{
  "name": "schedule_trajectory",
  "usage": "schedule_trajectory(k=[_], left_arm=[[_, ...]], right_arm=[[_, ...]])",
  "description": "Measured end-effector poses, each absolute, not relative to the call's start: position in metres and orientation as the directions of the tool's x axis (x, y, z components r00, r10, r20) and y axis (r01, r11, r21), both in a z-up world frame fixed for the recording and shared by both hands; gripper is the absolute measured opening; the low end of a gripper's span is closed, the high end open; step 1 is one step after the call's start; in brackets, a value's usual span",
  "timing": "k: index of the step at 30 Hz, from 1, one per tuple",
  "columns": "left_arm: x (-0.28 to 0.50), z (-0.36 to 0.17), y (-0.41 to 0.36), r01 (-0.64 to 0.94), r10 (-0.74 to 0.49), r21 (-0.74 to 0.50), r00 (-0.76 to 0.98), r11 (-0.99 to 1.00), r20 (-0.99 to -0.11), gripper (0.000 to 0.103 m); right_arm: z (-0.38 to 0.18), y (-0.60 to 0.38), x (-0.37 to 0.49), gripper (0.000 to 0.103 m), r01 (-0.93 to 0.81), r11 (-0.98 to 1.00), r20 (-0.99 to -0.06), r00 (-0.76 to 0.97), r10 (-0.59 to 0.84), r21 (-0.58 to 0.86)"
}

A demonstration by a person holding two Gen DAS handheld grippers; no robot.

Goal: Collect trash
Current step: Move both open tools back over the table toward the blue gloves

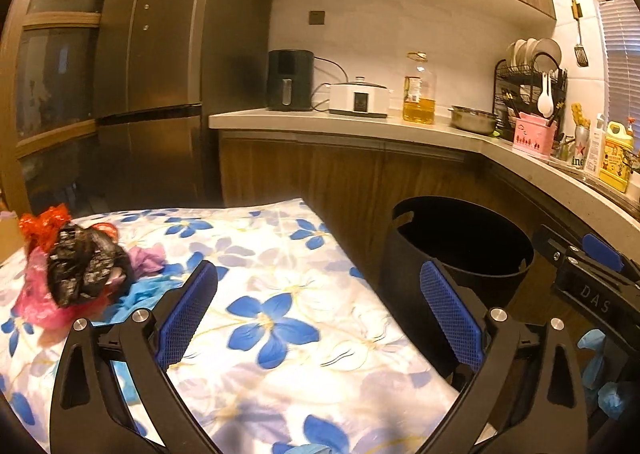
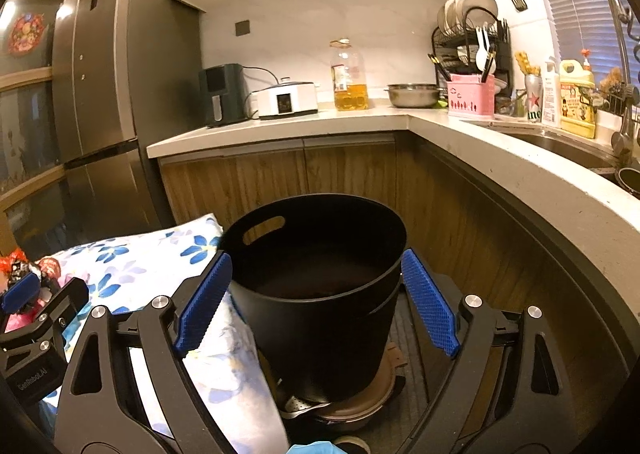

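Note:
A pile of trash lies at the far left of the flower-print tablecloth (image 1: 280, 266): a crumpled black bag (image 1: 86, 266), red wrap (image 1: 44, 223), pink plastic (image 1: 38, 306) and a purple scrap (image 1: 148, 258). My left gripper (image 1: 320, 282) is open and empty above the cloth, to the right of the pile. A black bin (image 2: 320, 278) stands on the floor beside the table; it also shows in the left wrist view (image 1: 460, 250). My right gripper (image 2: 316, 274) is open and empty, its fingers either side of the bin. The pile shows at the left edge of the right wrist view (image 2: 20, 262).
An L-shaped counter (image 2: 460, 125) wraps behind and to the right, with an oil bottle (image 2: 349, 75), steel bowl (image 2: 414, 94), dish rack (image 2: 472, 41) and sink (image 2: 560, 145). A fridge (image 1: 160, 53) stands at the left. A pot (image 2: 352, 410) sits under the bin.

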State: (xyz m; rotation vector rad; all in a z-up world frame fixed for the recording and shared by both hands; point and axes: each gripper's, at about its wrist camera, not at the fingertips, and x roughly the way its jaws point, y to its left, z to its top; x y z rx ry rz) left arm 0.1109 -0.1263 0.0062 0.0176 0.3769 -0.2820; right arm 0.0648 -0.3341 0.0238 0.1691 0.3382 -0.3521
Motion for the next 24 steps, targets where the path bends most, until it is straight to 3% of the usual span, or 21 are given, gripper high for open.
schedule_trajectory(k=[24], left_arm=[[0.089,0.0,-0.042,0.13,-0.145,-0.065,0.92,0.989,-0.365,0.097]], right_arm=[[0.017,-0.247,0.071,0.086,0.247,0.967,-0.372,0.905,-0.206,0.064]])
